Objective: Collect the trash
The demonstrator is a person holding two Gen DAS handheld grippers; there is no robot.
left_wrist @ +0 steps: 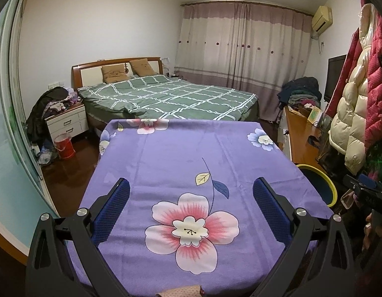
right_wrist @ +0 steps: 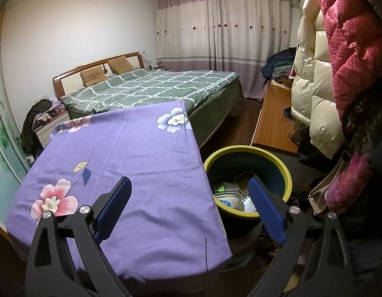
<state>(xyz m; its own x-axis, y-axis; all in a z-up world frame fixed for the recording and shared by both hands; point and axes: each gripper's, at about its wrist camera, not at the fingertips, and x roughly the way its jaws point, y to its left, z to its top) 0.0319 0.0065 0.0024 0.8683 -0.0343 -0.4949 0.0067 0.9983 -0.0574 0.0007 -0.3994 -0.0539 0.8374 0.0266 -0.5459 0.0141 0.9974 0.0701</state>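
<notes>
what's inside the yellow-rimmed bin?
The yellow-rimmed bin holds trash: a white round container, a green-and-white item and a brownish tray. The right hand-held gripper, open, covers part of it; deeper contents are hidden.

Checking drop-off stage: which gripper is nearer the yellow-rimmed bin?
Right. The right gripper hangs open at the bin rim; the left gripper is open over the purple cloth, bin off to its right.

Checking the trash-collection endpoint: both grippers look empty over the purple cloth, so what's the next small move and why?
Probably just draw both grippers back and stop. The left gripper and right gripper are open and hold nothing, the purple tablecloth shows no loose trash, and the yellow-rimmed bin beside the table already holds containers and wrappers. Trash elsewhere in the room can't be ruled out.
</notes>
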